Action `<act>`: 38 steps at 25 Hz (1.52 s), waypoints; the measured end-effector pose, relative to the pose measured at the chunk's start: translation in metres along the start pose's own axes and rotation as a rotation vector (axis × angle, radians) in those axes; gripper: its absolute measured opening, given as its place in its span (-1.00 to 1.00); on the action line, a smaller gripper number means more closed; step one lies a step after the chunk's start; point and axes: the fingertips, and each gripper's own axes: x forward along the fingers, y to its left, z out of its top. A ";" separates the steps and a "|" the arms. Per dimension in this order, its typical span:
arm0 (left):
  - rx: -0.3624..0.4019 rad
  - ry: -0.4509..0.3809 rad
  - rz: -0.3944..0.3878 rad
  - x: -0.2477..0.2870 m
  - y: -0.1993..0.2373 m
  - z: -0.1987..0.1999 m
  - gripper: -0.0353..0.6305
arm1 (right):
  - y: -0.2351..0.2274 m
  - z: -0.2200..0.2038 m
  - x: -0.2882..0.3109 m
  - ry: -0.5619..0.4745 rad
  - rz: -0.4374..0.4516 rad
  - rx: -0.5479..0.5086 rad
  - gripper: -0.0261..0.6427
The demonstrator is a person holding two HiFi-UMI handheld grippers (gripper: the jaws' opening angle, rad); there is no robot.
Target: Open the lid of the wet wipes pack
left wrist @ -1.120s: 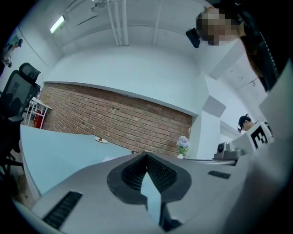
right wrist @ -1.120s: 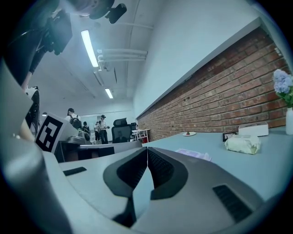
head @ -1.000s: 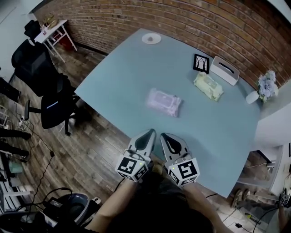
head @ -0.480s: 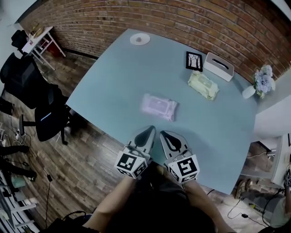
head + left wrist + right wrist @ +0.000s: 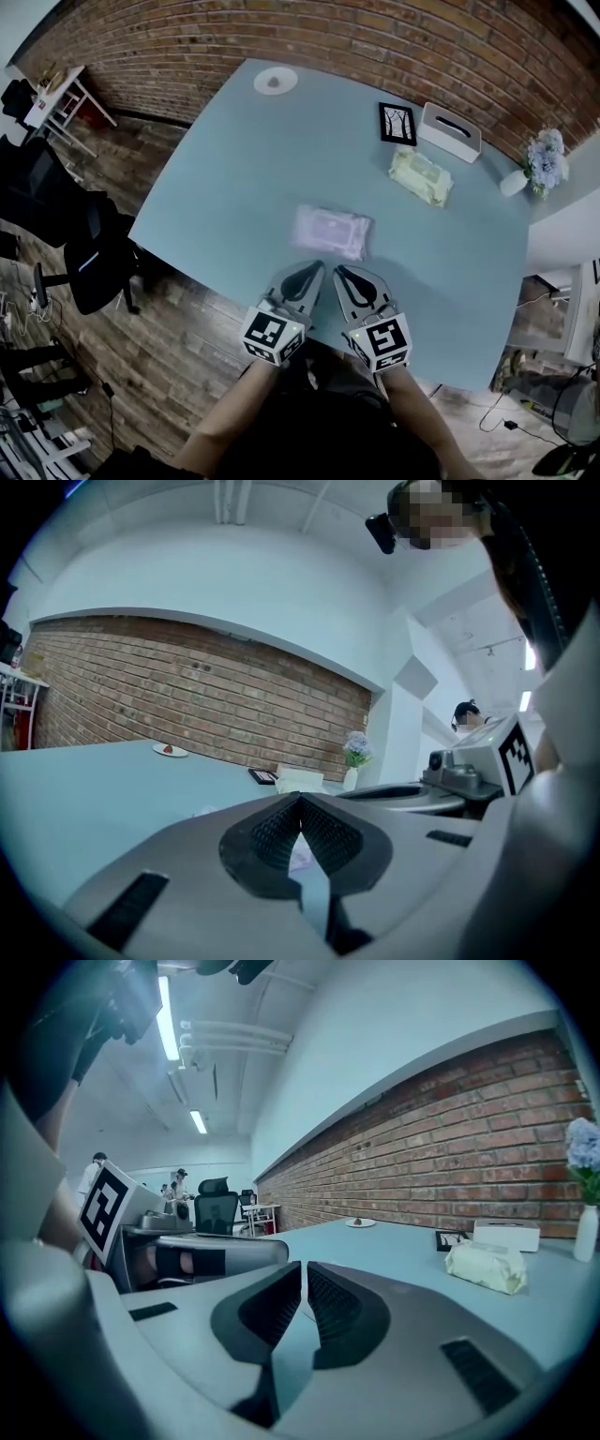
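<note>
A pale purple wet wipes pack (image 5: 330, 232) lies flat near the table's front edge, its lid down. My left gripper (image 5: 315, 270) and right gripper (image 5: 341, 273) hover side by side just short of it, both shut and empty. In the left gripper view the tips (image 5: 300, 799) meet, and a sliver of the pack (image 5: 300, 853) shows behind them. The right gripper view shows its jaws (image 5: 304, 1267) nearly touching, with nothing between them. A second, pale green wipes pack (image 5: 421, 176) (image 5: 485, 1267) lies farther back on the right.
On the light blue table (image 5: 234, 178) stand a small framed picture (image 5: 397, 123), a white tissue box (image 5: 450, 132), a vase of flowers (image 5: 532, 165) and a small plate (image 5: 275, 81). A brick wall runs behind. Black office chairs (image 5: 66, 244) stand on the wooden floor at left.
Both grippers have moved forward over the table edge toward the purple pack, still shut. The head view has shifted, so the table sits lower and more centred.
</note>
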 end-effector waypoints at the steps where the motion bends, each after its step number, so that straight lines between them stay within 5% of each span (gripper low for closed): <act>1: 0.021 0.017 -0.009 0.002 0.003 -0.001 -0.86 | -0.002 -0.001 0.004 0.010 -0.008 -0.003 -0.86; 8: 0.141 0.122 -0.055 0.014 0.021 -0.012 -0.86 | -0.016 -0.014 0.029 0.090 -0.059 -0.040 -0.85; 13: 0.197 0.242 0.004 0.018 0.042 -0.031 -0.86 | -0.025 -0.023 0.043 0.173 -0.105 -0.140 -0.74; 23: 0.411 0.358 0.027 0.025 0.056 -0.048 -0.86 | -0.032 -0.042 0.067 0.386 -0.092 -0.571 -0.63; 38: 0.464 0.408 -0.077 0.047 0.052 -0.064 -0.86 | -0.032 -0.053 0.085 0.550 -0.006 -0.731 -0.56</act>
